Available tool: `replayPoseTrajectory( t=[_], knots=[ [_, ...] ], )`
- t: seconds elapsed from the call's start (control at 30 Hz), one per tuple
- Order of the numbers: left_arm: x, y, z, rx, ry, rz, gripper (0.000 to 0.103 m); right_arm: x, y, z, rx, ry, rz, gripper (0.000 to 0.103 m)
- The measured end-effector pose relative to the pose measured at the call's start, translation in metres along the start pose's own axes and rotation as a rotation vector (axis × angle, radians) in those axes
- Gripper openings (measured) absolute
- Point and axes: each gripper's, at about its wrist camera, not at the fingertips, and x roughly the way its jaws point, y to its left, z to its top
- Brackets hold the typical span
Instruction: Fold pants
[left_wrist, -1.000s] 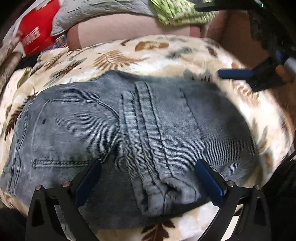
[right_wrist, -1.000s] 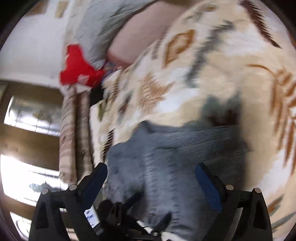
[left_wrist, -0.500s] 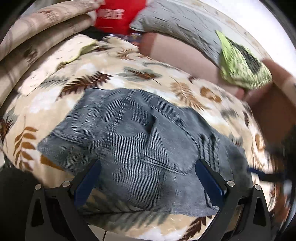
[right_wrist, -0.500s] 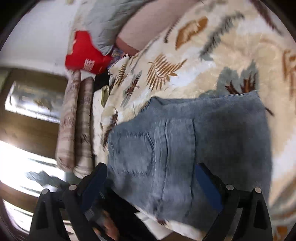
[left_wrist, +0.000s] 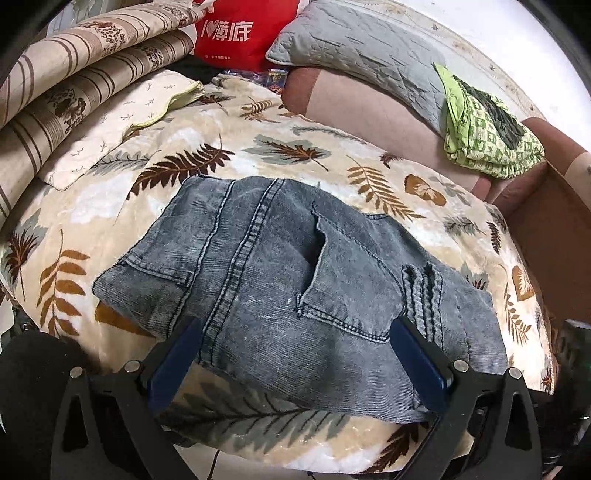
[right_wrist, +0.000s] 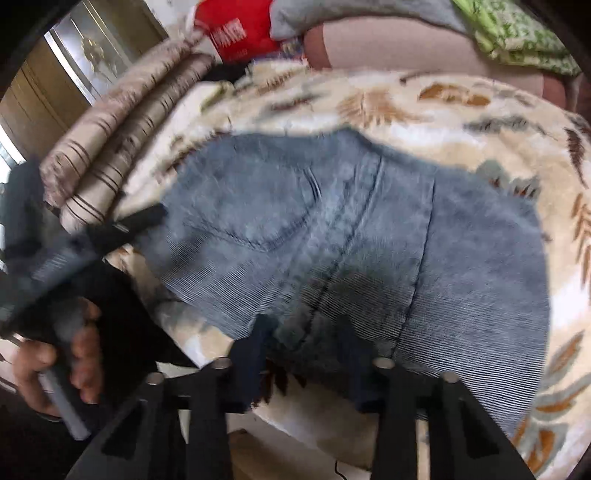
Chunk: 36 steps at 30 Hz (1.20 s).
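Note:
The grey-blue denim pants (left_wrist: 295, 288) lie folded into a compact rectangle on the leaf-print blanket (left_wrist: 295, 158), back pocket and a belt loop facing up. My left gripper (left_wrist: 295, 354) is open and empty, its blue pads hovering over the near edge of the pants. In the right wrist view the pants (right_wrist: 351, 240) fill the middle. My right gripper (right_wrist: 306, 354) has its fingers partly closed, straddling the near edge of the pants; the view is blurred. The left gripper and the hand holding it (right_wrist: 74, 280) show at the left of that view.
Striped rolled bedding (left_wrist: 74, 81) lies at the left. A red bag (left_wrist: 240, 33), a grey pillow (left_wrist: 362, 62) and a green cloth (left_wrist: 487, 129) sit behind on the pink couch edge (left_wrist: 369, 118). The blanket's front edge drops off just below the grippers.
Both cameras have swung and pulled back toward the near edge of the bed. The right gripper's fingers have come closer together. The folded pants stay in place.

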Motion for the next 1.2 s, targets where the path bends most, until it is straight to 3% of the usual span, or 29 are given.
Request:
replayPoseTrajectory(
  t=[0.1, 0.17, 0.27, 0.33, 0.37, 0.4, 0.43, 0.53, 0.63, 0.7, 0.77, 0.8, 0.83, 0.93, 1.0, 1.07, 1.1, 1.17, 1.2],
  knots=[
    [-0.002, 0.003, 0.0, -0.004, -0.014, 0.015, 0.101, -0.008, -0.011, 0.001, 0.092, -0.039, 0.102, 0.02],
    [0.0, 0.005, 0.001, -0.023, -0.009, 0.012, 0.101, -0.02, -0.008, 0.002, 0.09, -0.089, 0.137, 0.021],
    [0.003, -0.006, 0.003, -0.007, 0.008, -0.006, 0.101, 0.009, -0.015, -0.007, 0.114, -0.021, 0.141, 0.026],
    [0.0, -0.021, 0.005, 0.046, 0.003, -0.026, 0.101, 0.008, -0.029, -0.013, 0.183, -0.071, 0.208, 0.027],
    [-0.001, -0.03, 0.005, 0.067, -0.004, -0.03, 0.101, 0.003, -0.033, -0.013, 0.213, -0.069, 0.245, 0.04],
    [-0.003, -0.04, 0.006, 0.085, -0.007, -0.04, 0.101, -0.002, -0.036, -0.012, 0.232, -0.07, 0.293, 0.063],
    [-0.003, -0.051, 0.008, 0.103, -0.003, -0.061, 0.101, -0.009, -0.04, -0.011, 0.254, -0.081, 0.328, 0.069],
    [-0.004, -0.084, 0.007, 0.176, -0.004, -0.109, 0.101, -0.037, -0.062, -0.009, 0.321, -0.146, 0.383, 0.069],
    [0.005, -0.115, -0.001, 0.269, 0.023, -0.147, 0.101, -0.062, -0.109, -0.005, 0.454, -0.228, 0.396, 0.069],
    [0.02, -0.13, -0.01, 0.315, 0.065, -0.139, 0.101, -0.068, -0.143, -0.013, 0.58, -0.267, 0.479, 0.069],
    [0.045, -0.14, -0.023, 0.361, 0.146, -0.107, 0.101, -0.058, -0.156, -0.022, 0.618, -0.235, 0.537, 0.07],
    [0.06, -0.142, -0.03, 0.384, 0.198, -0.072, 0.101, -0.046, -0.159, -0.028, 0.633, -0.184, 0.527, 0.071],
    [0.076, -0.144, -0.038, 0.415, 0.253, -0.03, 0.101, -0.027, -0.166, -0.035, 0.682, -0.102, 0.448, 0.07],
    [0.071, -0.149, -0.047, 0.492, 0.191, -0.004, 0.102, -0.031, -0.172, -0.037, 0.702, -0.123, 0.471, 0.068],
    [0.065, -0.145, -0.041, 0.457, 0.205, -0.052, 0.102, -0.049, -0.166, -0.03, 0.652, -0.188, 0.457, 0.069],
    [0.055, -0.137, -0.035, 0.426, 0.165, -0.064, 0.102, -0.054, -0.157, -0.025, 0.605, -0.21, 0.477, 0.072],
    [0.048, -0.13, -0.031, 0.405, 0.139, -0.065, 0.102, -0.054, -0.155, -0.027, 0.595, -0.209, 0.468, 0.076],
    [0.036, -0.107, -0.022, 0.343, 0.103, -0.071, 0.102, -0.039, -0.16, -0.029, 0.622, -0.14, 0.361, 0.077],
    [0.027, -0.09, -0.016, 0.294, 0.083, -0.078, 0.102, -0.03, -0.163, -0.031, 0.646, -0.122, 0.36, 0.076]
  ],
)
